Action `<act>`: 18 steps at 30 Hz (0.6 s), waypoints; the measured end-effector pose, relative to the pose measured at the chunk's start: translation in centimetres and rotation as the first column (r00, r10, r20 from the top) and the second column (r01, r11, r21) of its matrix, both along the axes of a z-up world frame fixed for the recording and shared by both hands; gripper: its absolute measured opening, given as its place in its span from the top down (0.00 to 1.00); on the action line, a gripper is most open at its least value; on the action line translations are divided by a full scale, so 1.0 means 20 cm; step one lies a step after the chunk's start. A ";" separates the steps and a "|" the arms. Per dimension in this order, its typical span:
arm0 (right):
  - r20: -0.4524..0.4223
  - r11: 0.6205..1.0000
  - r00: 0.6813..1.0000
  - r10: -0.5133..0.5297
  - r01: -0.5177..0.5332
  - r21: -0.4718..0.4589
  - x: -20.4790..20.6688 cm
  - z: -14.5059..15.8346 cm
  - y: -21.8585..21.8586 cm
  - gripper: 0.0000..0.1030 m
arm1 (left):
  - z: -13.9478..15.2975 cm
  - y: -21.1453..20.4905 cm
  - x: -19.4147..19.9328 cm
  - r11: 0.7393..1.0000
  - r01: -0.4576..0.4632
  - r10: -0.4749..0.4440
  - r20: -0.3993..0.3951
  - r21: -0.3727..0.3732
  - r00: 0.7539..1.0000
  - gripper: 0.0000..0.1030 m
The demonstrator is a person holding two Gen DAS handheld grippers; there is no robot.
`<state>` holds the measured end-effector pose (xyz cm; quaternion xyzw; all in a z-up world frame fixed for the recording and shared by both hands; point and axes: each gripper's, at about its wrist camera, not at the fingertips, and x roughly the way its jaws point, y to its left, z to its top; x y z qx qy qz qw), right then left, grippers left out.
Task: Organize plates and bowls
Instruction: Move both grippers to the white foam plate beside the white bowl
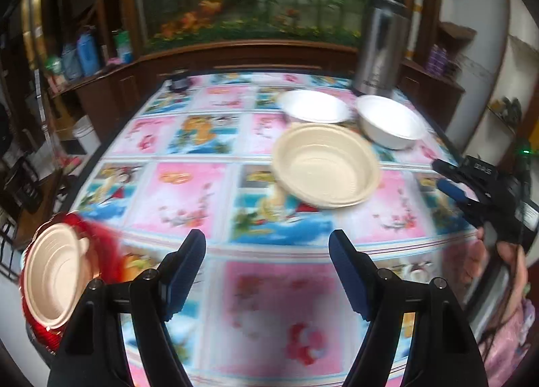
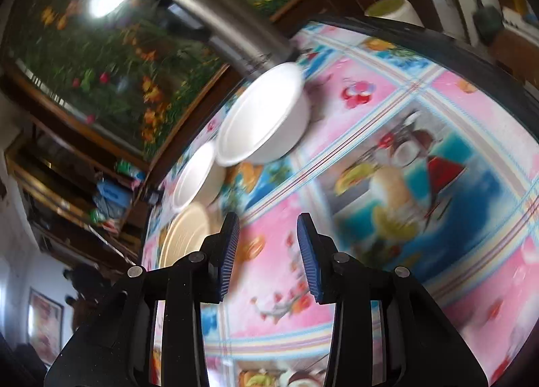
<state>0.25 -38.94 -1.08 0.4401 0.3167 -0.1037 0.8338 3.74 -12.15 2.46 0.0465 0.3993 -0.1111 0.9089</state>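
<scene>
Presently both tools are empty: left tool (image 1: pixel 267 272) wide open, right tool (image 2: pixel 267 259) part open. Ahead of the left tool, cream plate (image 1: pixel 325 164) and two white bowls (image 1: pixel 390 121) await sorting on the table (image 1: pixel 188 185).

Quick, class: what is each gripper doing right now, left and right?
Left gripper: open, fingers wide, holding nothing.
Right gripper: open, narrower gap, holding nothing.

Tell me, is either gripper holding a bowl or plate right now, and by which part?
Nothing is held. The left gripper and right gripper both stand open over bare tablecloth, with no dish between their fingers.
</scene>
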 end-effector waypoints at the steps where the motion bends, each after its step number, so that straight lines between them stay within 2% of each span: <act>1: -0.001 1.000 1.000 -0.015 0.015 0.012 0.00 -0.01 -0.05 0.66 | 0.02 -0.05 0.02 1.000 0.017 -0.017 -0.004 -0.002 1.000 0.26; 6: 0.010 0.996 0.996 -0.085 0.085 0.011 0.00 -0.01 -0.23 0.66 | 0.07 -0.28 0.12 0.995 0.090 -0.093 -0.049 -0.048 0.994 0.23; 9: 0.006 0.990 0.990 -0.138 0.138 0.005 -0.02 -0.02 -0.33 0.66 | 0.07 -0.41 0.23 0.990 0.095 -0.109 -0.124 -0.108 0.986 0.23; 11: 0.004 0.986 0.987 -0.163 0.163 0.033 -0.01 -0.04 -0.40 0.66 | 0.05 -0.50 0.30 0.982 0.094 -0.124 -0.179 -0.166 0.976 0.23; 14: 0.013 0.978 0.982 -0.189 0.187 0.095 -0.02 -0.07 -0.46 0.66 | 0.00 -0.64 0.42 0.962 0.071 -0.142 -0.260 -0.262 0.955 0.23; 18: 0.074 0.973 0.977 -0.198 0.186 0.139 -0.02 -0.05 -0.53 0.66 | -0.05 -0.71 0.56 0.927 -0.028 -0.112 -0.348 -0.373 0.931 0.23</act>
